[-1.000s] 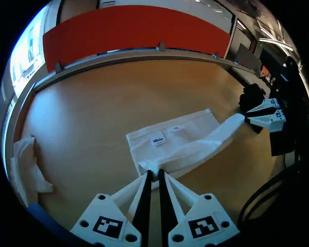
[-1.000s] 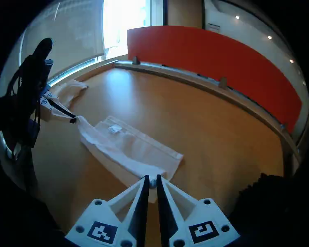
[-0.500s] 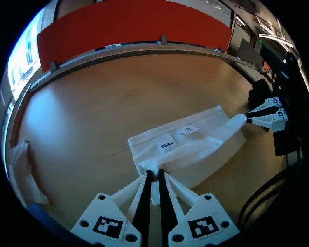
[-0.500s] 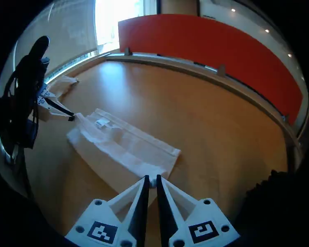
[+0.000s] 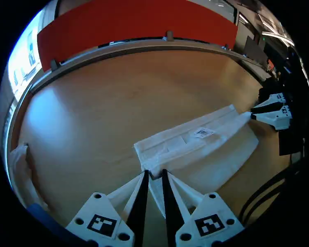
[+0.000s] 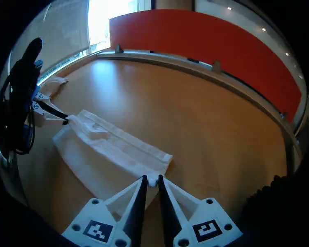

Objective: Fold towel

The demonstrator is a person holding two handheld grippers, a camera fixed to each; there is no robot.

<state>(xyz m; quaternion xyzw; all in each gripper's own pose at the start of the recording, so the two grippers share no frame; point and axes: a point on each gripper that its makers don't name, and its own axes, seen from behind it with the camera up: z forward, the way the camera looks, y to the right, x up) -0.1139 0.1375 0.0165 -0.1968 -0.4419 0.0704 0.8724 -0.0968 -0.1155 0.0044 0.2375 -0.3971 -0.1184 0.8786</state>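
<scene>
Towel on bench: soft, light, limp, sags between holds. Left gripper and right gripper fingers each pinch a towel corner. Corners judged best hold.

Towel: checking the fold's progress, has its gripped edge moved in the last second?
Yes. In the right gripper view the towel has its gripped edge nearer the red panel; most cloth now lies on the near side.
</scene>
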